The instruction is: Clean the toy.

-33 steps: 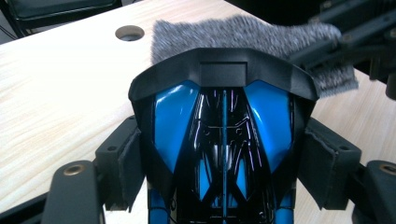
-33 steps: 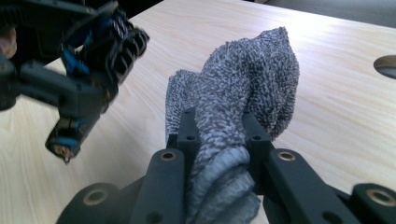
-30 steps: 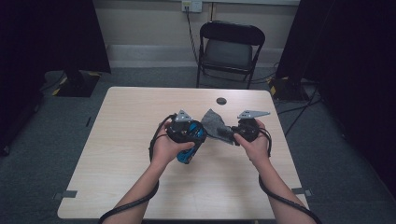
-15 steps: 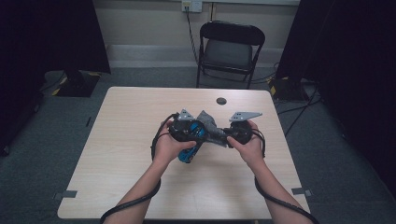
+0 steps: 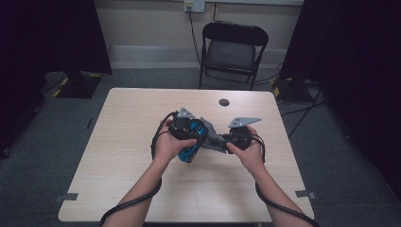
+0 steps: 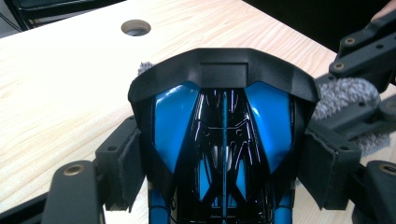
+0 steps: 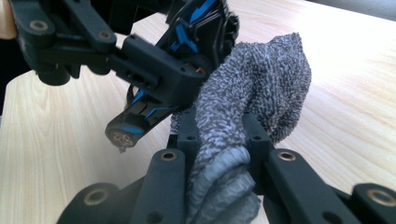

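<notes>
High view, from left to right: the left gripper [image 5: 191, 135] sits over the middle of the pale wooden surface [image 5: 118, 156], held in the person's left hand [image 5: 168, 146]. Its fingers stand wide and press on the sides of a blue and black plastic object [image 5: 190, 152], which is lifted clear of the wood; what the object is cannot be told. Just to its right, a grey cloth [image 5: 215, 140] bridges the gap to the right gripper [image 5: 228, 141], gripped by the right hand [image 5: 248, 151]. Farther back on the surface lies a small round hole [image 5: 224, 102], and a black folding chair [image 5: 234, 49] stands beyond the far edge.

Left gripper view shows the blue and black object [image 6: 223, 135] clamped between the two padded fingers [image 6: 128, 165], with the fuzzy grey cloth [image 6: 343, 95] at the right, touching the object's edge.

Right gripper view shows the fingers [image 7: 254, 135] pressed nearly together, pinching the bunched grey cloth [image 7: 252, 93], whose free end rests against the object [image 7: 196, 28] held by the other gripper.
</notes>
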A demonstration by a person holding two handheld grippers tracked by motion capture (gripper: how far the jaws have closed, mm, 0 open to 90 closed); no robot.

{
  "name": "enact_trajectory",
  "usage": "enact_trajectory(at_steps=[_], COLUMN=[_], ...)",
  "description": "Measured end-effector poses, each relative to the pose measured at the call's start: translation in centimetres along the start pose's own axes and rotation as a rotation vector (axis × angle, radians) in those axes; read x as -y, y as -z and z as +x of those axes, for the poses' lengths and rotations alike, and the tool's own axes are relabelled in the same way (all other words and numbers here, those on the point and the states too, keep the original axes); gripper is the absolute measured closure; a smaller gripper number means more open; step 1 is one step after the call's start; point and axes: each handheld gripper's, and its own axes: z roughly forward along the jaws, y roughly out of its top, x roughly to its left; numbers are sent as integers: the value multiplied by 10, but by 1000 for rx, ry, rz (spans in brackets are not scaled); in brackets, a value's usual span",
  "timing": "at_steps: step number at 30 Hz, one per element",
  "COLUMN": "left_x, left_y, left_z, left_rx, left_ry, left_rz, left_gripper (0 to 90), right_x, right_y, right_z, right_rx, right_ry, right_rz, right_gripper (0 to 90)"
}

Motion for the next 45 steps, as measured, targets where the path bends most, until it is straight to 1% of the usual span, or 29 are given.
enact_trajectory(at_steps=[4,5,7,8,14,15,19,23,32,34,35,36,37,39,42,44,45], left_x=[-2,-3,-5,-5,-7,-9,-14,-17,-21,-22,-22,-22,-22,-23,-24,-25,-25], left_y=[0,-1,-1,-2,-2,-2,0,1,0,1,1,1,3,5,8,12,13], left_z=[1,1,1,2,4,4,5,6,10,12,12,12,13,15,17,18,17], left_rx=[-5,-7,-13,-16,-23,-24,-28,-30,-30,-29,-32,-32,-35,-37,-41,-45,-45], left_ry=[2,8,5,6,10,17,16,16,35,46,45,45,47,46,51,49,43], left_rz=[-3,-6,-5,-3,-9,-18,-18,-24,-36,-48,-51,-51,-59,-62,-75,-75,-76], left_gripper=[255,254,254,254,255,254,255,254,254,254,254,254,254,255,255,255,254], right_x=[2,3,5,5,7,9,11,13,19,23,24,24,26,28,29,30,30], right_y=[-2,-3,-5,-6,-10,-14,-20,-24,-32,-36,-37,-37,-39,-38,-35,-30,-27], right_z=[0,0,1,2,6,9,15,19,28,33,34,34,37,38,37,34,32], right_rx=[1,-1,-5,-16,-26,-39,-53,-70,-103,-122,-123,-123,-122,-121,-117,-109,-90], right_ry=[-7,-6,-2,-5,-1,12,29,30,47,62,72,72,102,120,130,123,120], right_rz=[3,9,14,12,21,35,50,52,73,97,105,105,131,153,168,164,157], right_gripper=[745,745,745,745,745,745,745,744,744,744,744,744,744,744,744,738,737])
